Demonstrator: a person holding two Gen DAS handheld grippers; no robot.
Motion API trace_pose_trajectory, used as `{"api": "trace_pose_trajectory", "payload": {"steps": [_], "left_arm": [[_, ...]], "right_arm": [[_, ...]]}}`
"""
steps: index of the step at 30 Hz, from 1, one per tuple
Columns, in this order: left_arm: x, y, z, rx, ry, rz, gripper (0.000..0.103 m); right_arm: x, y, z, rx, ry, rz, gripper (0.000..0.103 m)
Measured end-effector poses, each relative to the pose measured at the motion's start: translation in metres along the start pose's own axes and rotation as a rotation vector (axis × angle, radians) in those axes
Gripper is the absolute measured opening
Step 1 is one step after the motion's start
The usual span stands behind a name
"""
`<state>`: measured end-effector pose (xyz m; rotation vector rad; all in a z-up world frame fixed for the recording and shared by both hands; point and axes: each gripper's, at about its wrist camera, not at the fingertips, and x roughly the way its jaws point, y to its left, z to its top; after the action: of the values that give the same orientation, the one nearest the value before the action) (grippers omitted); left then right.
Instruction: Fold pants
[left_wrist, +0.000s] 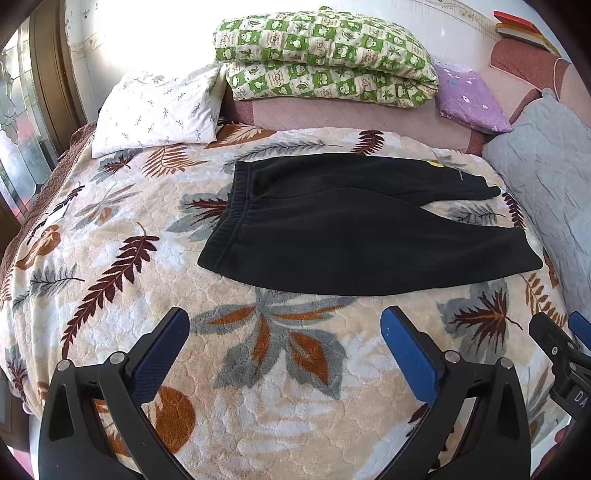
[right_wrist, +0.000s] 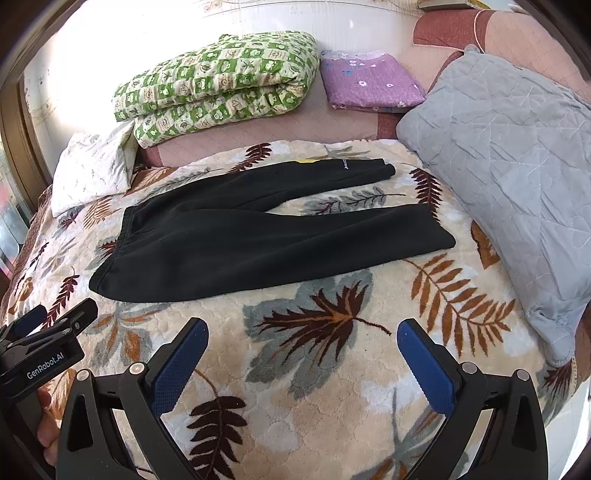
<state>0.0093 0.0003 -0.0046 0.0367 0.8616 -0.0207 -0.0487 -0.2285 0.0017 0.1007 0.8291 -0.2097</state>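
both grippers hover with fingers wide apart, holding nothing: left gripper (left_wrist: 284, 332), right gripper (right_wrist: 303, 343). black pants (right_wrist: 258, 236) lie flat on the leaf blanket (right_wrist: 332, 369), legs spread, probably ready for the first fold.

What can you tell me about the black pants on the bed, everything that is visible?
The black pants look like thick, soft fleece. They lie flat and unfolded on the leaf-patterned blanket, ribbed elastic waistband to the left, two legs spread apart to the right, cuffs near the gray pillow. A small yellow mark shows by the far leg. Neither claw touches them.
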Motion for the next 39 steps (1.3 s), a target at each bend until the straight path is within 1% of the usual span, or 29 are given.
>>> {"api": "trace_pose_trajectory", "payload": {"steps": [8,15,22,30,39], "left_arm": [[0.002,-0.002,-0.004,0.004,0.022,0.001,0.103],[0.001,0.006,-0.009,-0.010,0.038,0.004,0.103],[-0.007,0.015,-0.009,-0.038,0.035,0.000,0.103],[-0.014,0.016,-0.011,-0.033,0.026,-0.002,0.103],[-0.012,0.014,-0.009,-0.028,0.031,-0.001,0.103]], "right_arm": [[0.004,-0.005,0.000,0.017,0.010,0.004,0.103],[0.001,-0.010,-0.001,0.024,0.010,0.002,0.103],[-0.004,-0.010,-0.003,0.024,0.001,0.000,0.103],[-0.010,-0.009,-0.005,0.026,-0.004,0.001,0.103],[-0.013,-0.007,-0.007,0.024,-0.006,0.002,0.103]]}}
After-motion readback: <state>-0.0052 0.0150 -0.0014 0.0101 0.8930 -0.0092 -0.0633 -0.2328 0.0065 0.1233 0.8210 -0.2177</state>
